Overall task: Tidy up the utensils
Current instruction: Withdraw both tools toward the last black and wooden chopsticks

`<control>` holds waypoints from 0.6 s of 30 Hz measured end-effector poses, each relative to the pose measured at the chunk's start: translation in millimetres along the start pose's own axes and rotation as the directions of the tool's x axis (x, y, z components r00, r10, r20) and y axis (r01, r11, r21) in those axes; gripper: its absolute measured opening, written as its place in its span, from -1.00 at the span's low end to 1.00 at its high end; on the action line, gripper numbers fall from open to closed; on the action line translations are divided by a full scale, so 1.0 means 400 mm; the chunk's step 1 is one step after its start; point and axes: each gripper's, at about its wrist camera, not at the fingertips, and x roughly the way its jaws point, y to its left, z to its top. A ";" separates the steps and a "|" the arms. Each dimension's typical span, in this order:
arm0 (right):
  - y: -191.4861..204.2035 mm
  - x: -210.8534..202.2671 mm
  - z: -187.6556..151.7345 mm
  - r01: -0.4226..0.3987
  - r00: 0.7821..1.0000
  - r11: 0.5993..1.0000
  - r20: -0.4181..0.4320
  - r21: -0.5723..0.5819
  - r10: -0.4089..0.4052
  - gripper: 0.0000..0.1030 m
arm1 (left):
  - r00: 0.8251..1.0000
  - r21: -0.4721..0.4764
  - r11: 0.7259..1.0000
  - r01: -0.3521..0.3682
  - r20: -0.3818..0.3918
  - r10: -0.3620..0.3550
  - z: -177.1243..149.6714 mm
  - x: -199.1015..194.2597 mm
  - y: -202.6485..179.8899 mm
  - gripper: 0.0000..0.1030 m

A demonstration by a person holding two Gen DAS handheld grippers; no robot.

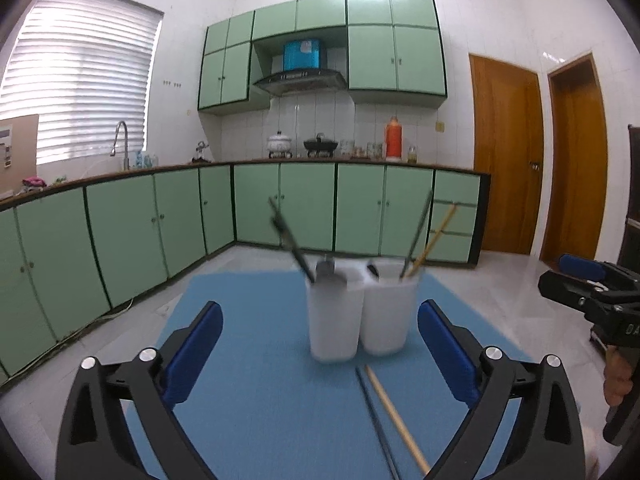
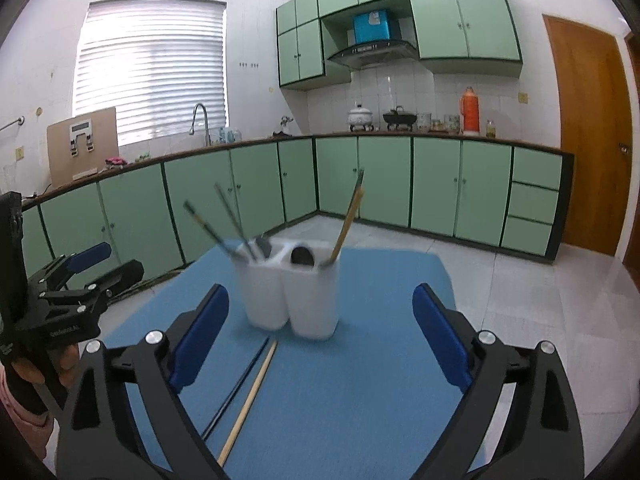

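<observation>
Two white cups stand side by side on a blue mat (image 1: 256, 364): the left cup (image 1: 332, 320) holds dark chopsticks (image 1: 290, 240), and the right cup (image 1: 386, 316) holds a dark and a wooden chopstick (image 1: 438, 234). A wooden chopstick (image 1: 394, 412) and a dark chopstick (image 1: 374, 416) lie loose on the mat in front of the cups. My left gripper (image 1: 320, 308) is open and empty, just short of the cups. My right gripper (image 2: 320, 292) is open and empty too, with the loose wooden chopstick (image 2: 250, 400) and the dark one (image 2: 236, 388) below it.
The mat lies on a pale tiled floor (image 1: 480, 288). Green base cabinets (image 1: 304, 204) with a worktop run along the back and left. Wooden doors (image 1: 508, 160) stand at the right. Each view shows the other gripper (image 1: 588, 284) (image 2: 80, 272) at its edge, held by a hand (image 2: 64, 364).
</observation>
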 end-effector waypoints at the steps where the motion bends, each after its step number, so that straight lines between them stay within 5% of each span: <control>1: 0.004 -0.004 -0.015 0.000 1.000 1.000 -0.007 0.005 0.000 0.83 | 1.000 -0.004 1.000 -0.001 -0.009 0.001 -0.015 -0.007 0.001 0.87; 18: 0.120 -0.015 -0.320 0.058 0.986 0.997 -0.162 0.046 -0.050 0.89 | 0.977 -0.024 0.996 -0.084 -0.200 0.077 -0.273 -0.080 0.028 0.88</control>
